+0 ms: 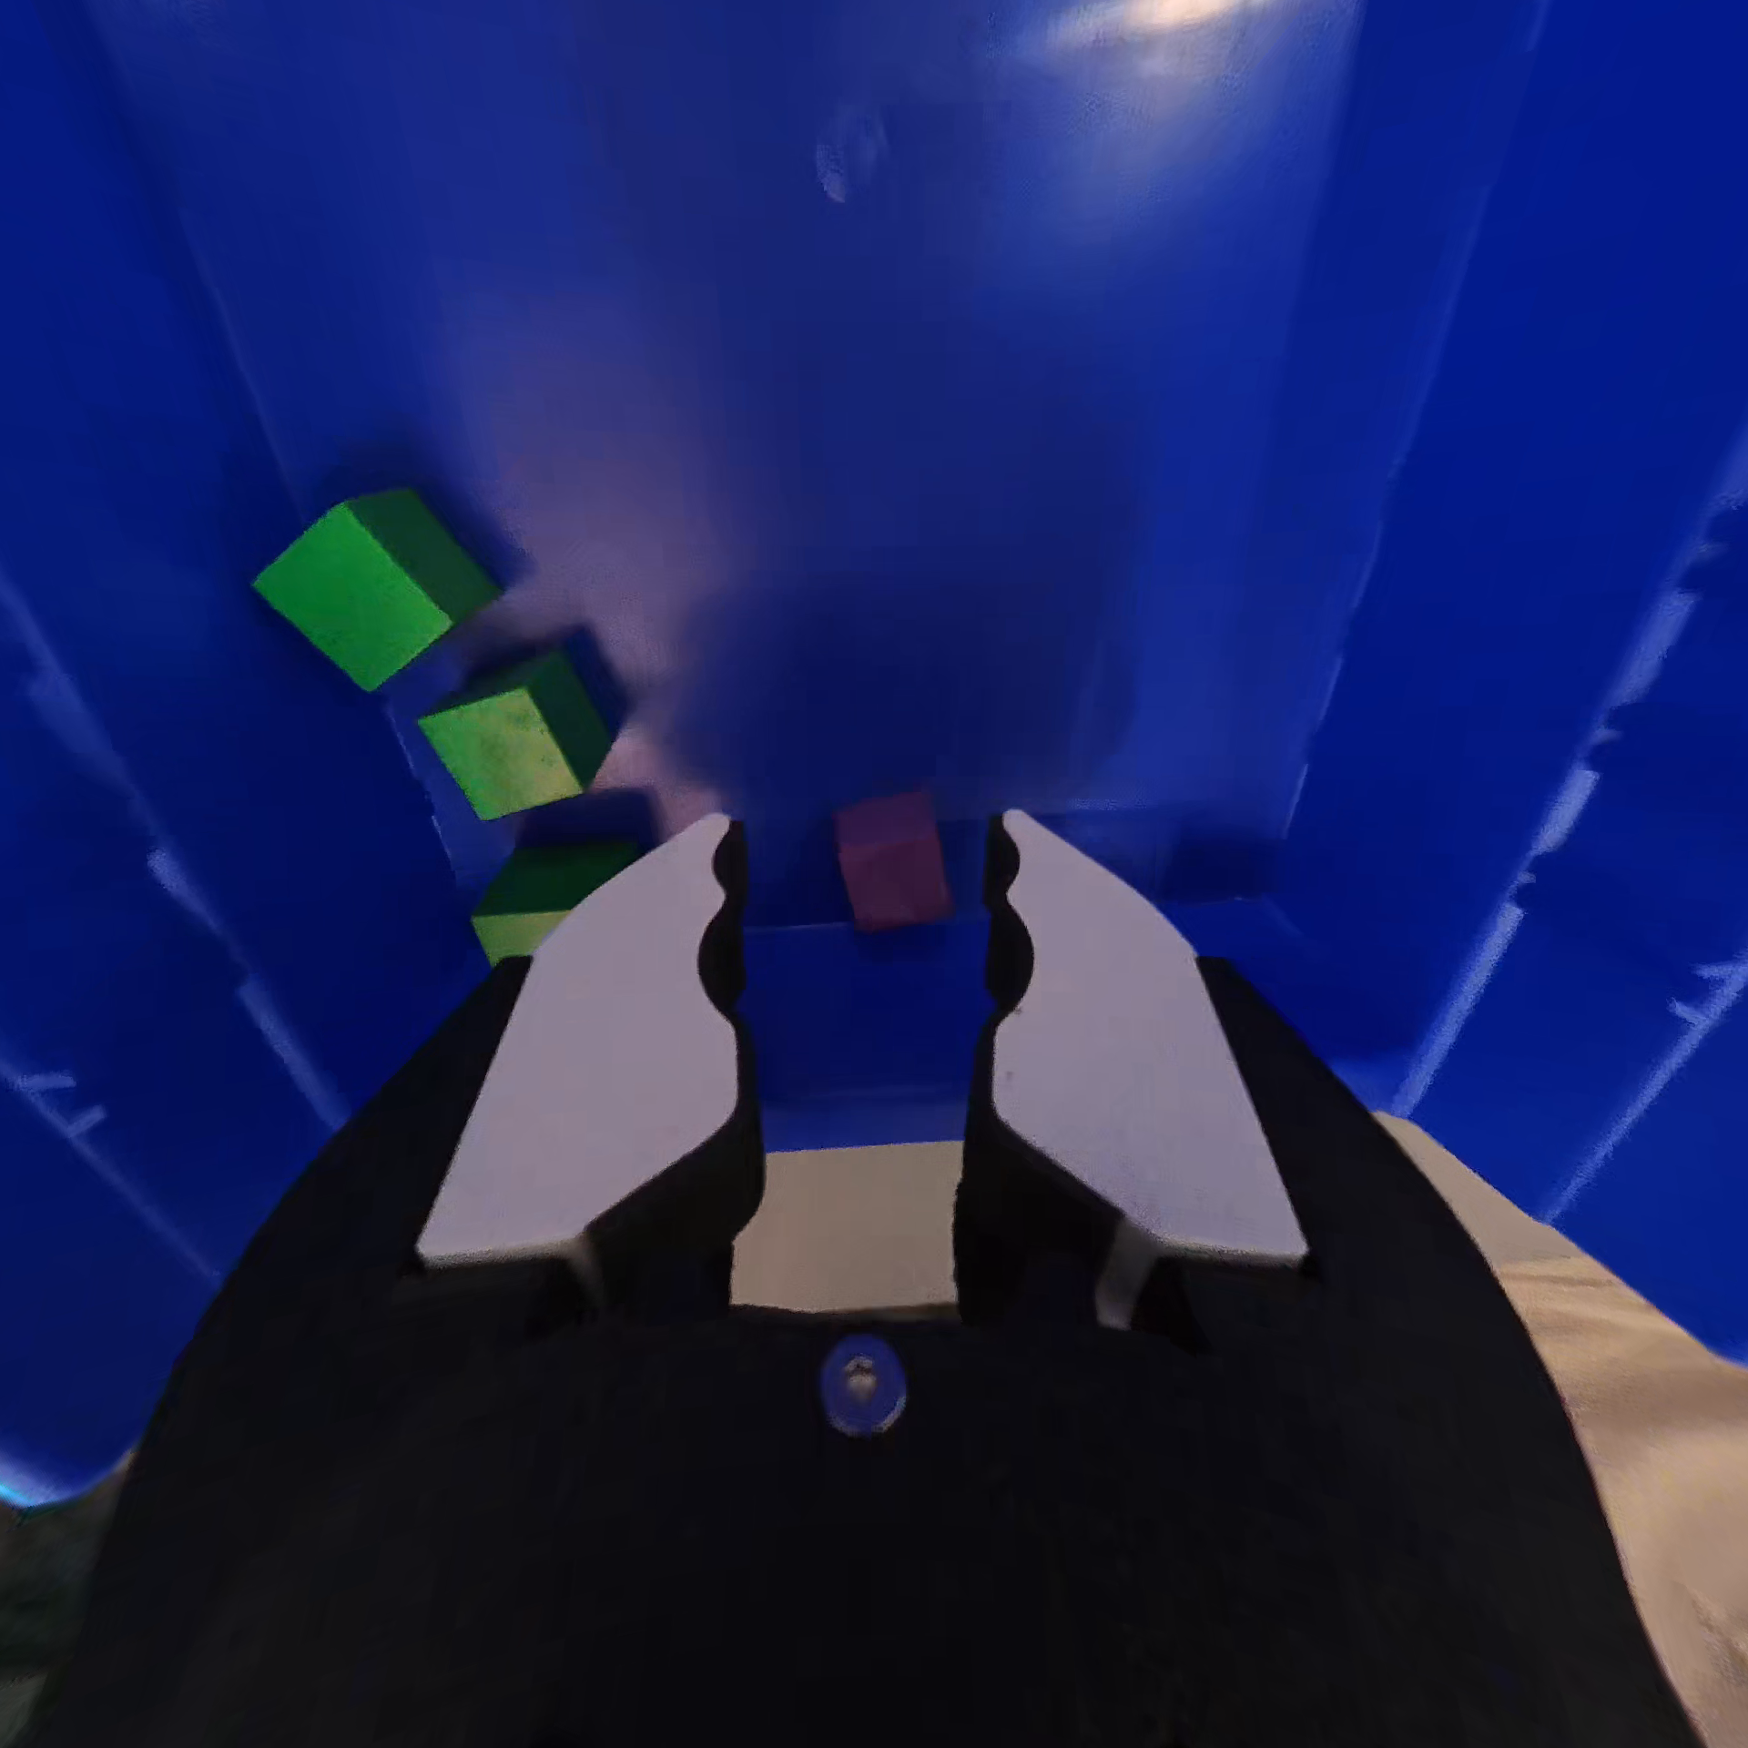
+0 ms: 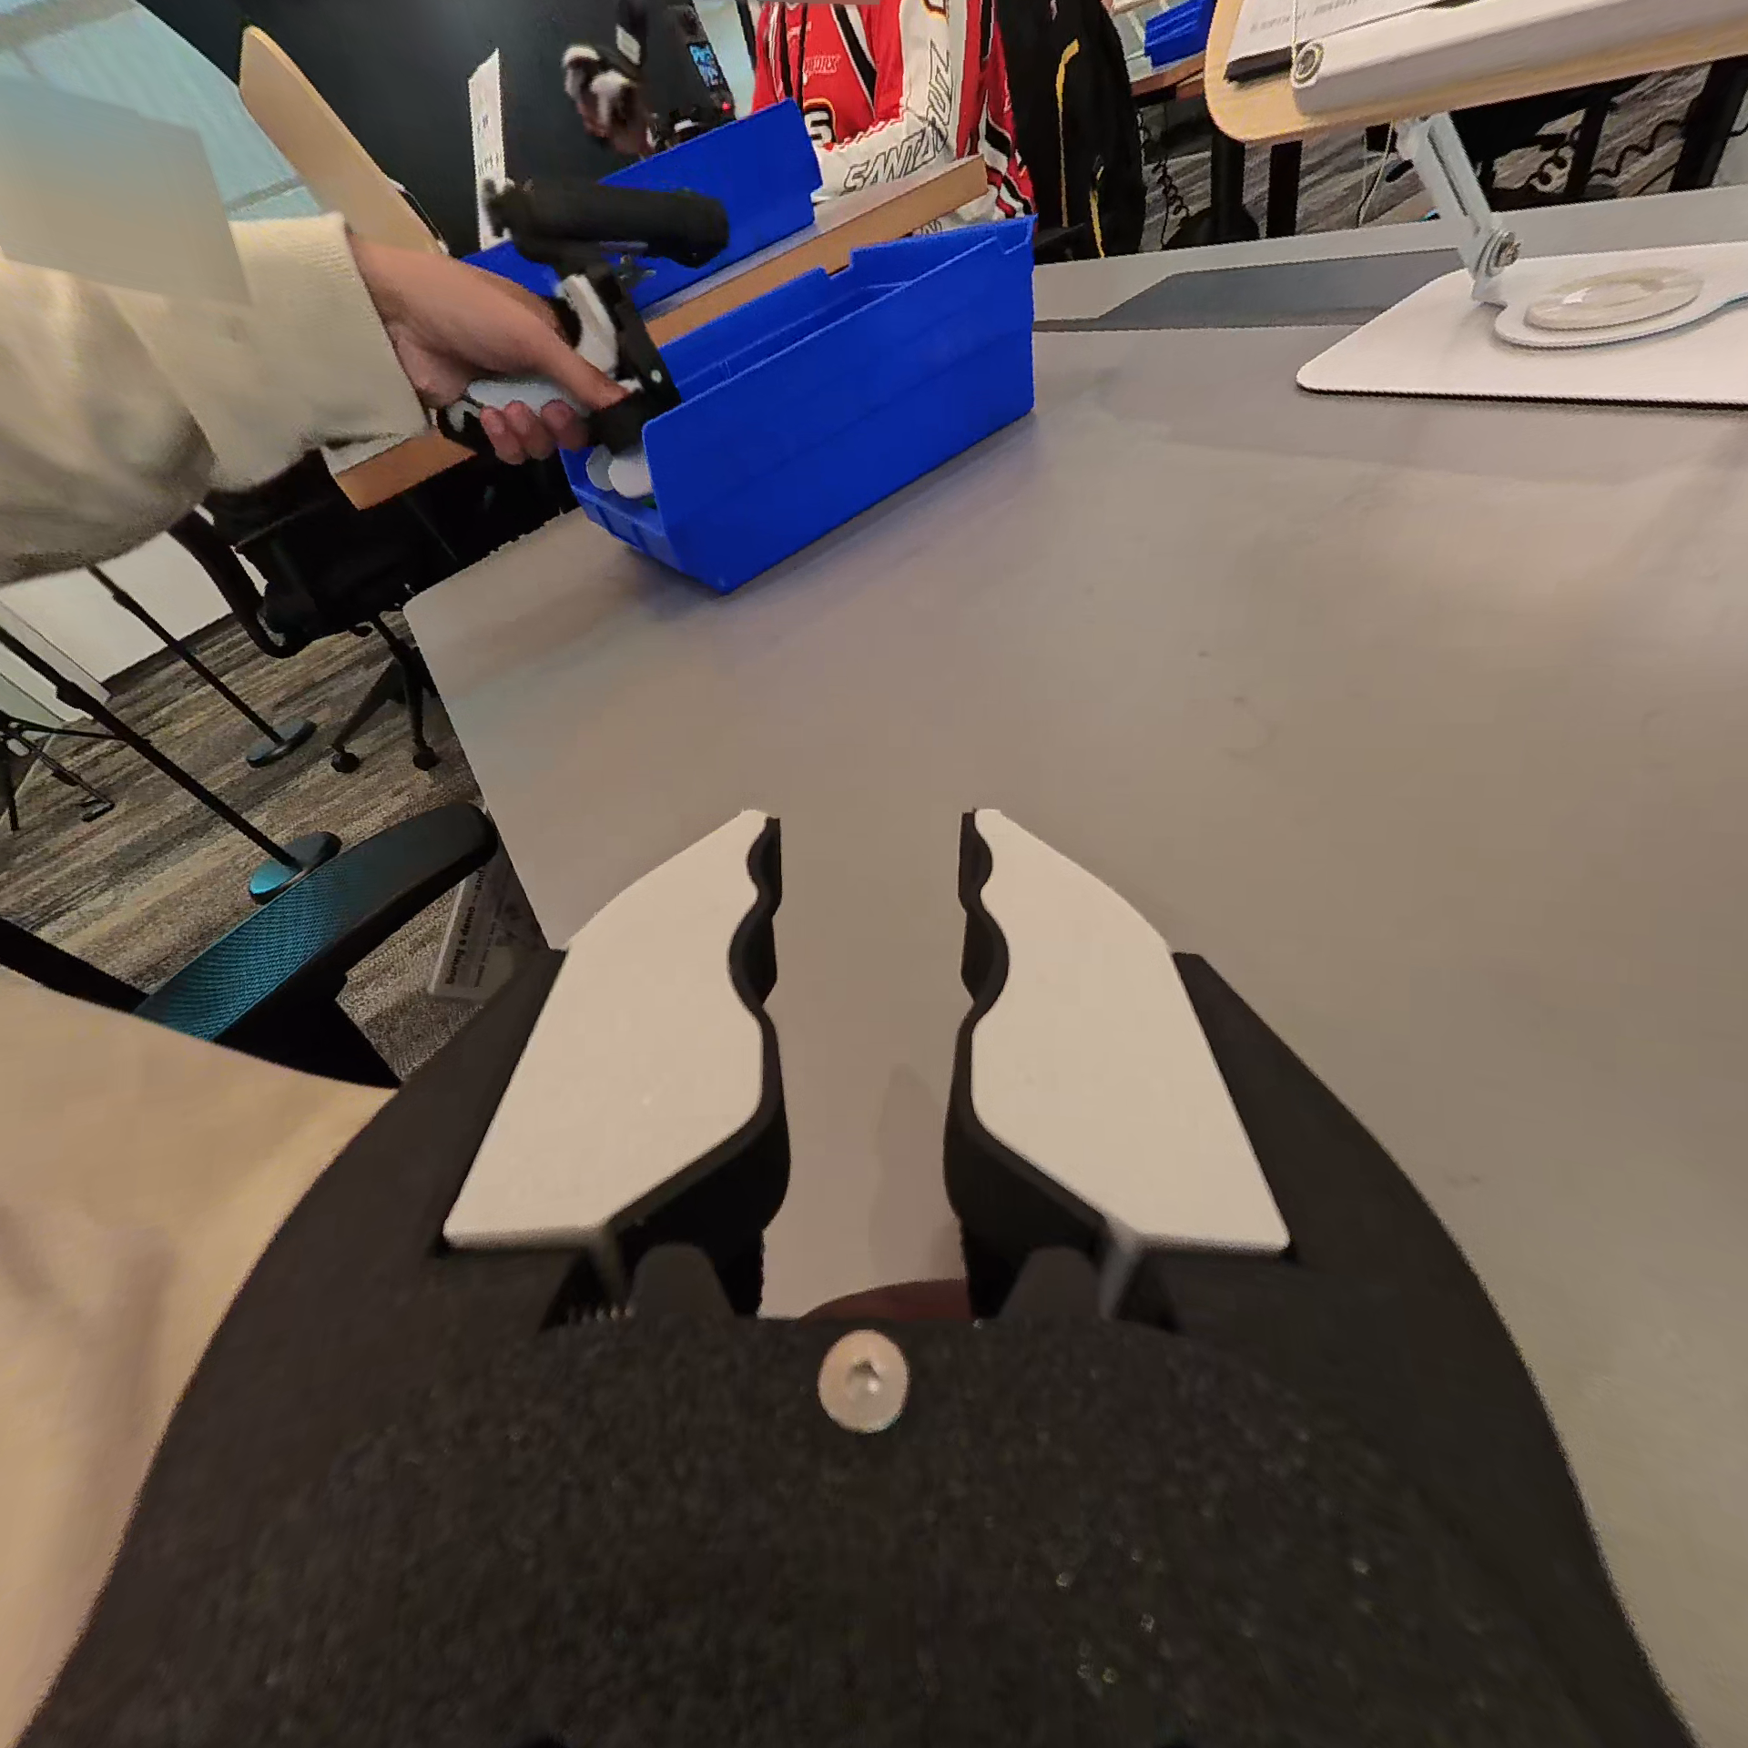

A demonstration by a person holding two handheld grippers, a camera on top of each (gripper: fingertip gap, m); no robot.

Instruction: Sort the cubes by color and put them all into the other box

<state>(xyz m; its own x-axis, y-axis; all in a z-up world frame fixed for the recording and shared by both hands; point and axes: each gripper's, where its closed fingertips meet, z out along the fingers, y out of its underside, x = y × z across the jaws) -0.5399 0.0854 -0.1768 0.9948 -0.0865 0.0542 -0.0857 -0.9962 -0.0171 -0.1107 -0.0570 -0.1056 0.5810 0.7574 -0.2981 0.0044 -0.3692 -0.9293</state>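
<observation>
My left gripper (image 1: 863, 832) is open and empty inside a blue box (image 1: 1040, 378). A purple cube (image 1: 892, 863) lies on the box floor just beyond the gap between its fingertips. Three green cubes lie in a row at the left: one far (image 1: 364, 591), one in the middle (image 1: 506, 742), one near (image 1: 530, 903) partly hidden by the left finger. My right gripper (image 2: 870, 823) is open and empty over the grey table (image 2: 1230, 709). In the right wrist view the left gripper (image 2: 620, 473) reaches into the blue box (image 2: 832, 407), held by a hand.
A second blue box (image 2: 719, 180) stands behind the first, beyond a wooden board (image 2: 813, 246). A white stand base (image 2: 1532, 331) sits at the table's far right. A person in a red and white jacket (image 2: 899, 85) stands behind. Chairs (image 2: 312, 927) stand left of the table edge. The left gripper's tips are roughly 45 cm from the right gripper's.
</observation>
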